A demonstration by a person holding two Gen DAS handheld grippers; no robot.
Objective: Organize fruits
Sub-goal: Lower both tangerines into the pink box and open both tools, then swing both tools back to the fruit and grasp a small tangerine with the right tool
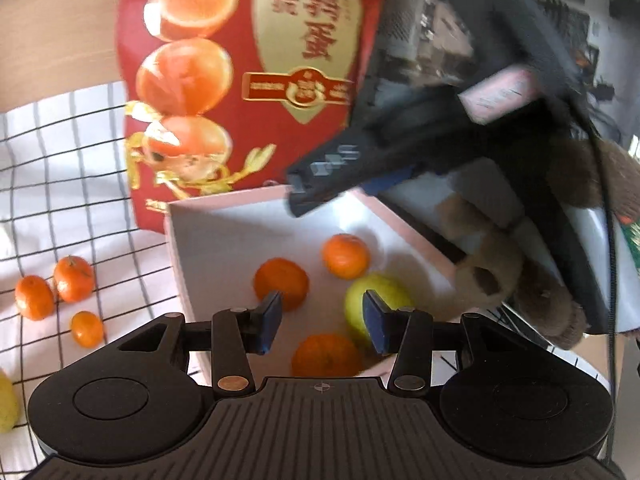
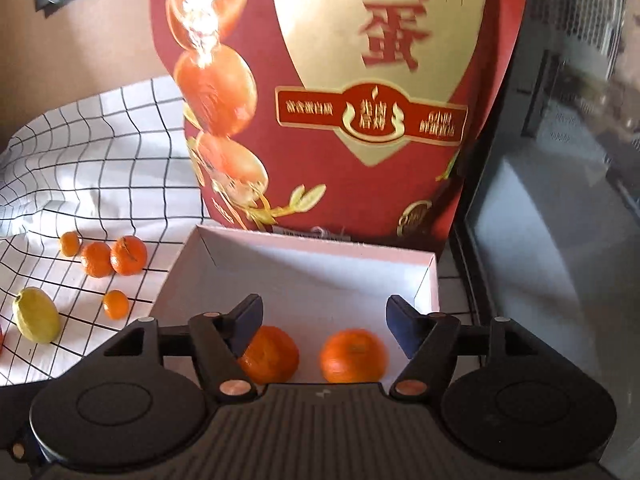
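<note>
A white open box [image 1: 208,236] [image 2: 304,268] stands on the checked cloth. In the left wrist view it holds three tangerines [image 1: 281,283] and a yellow-green lemon [image 1: 374,300]. My left gripper [image 1: 322,322] is open and empty above the box. My right gripper [image 2: 324,324] is open and empty above the box's near part, over two tangerines [image 2: 270,354]. It shows in the left wrist view [image 1: 360,164] above the box's far side. Loose tangerines [image 1: 74,278] [image 2: 128,255] and a lemon [image 2: 36,314] lie on the cloth left of the box.
A tall red gift bag [image 1: 248,60] [image 2: 340,100] stands right behind the box. A brown plush toy [image 1: 520,272] sits right of the box. The checked cloth [image 2: 100,168] covers a wooden table. A dark glass surface [image 2: 560,200] is on the right.
</note>
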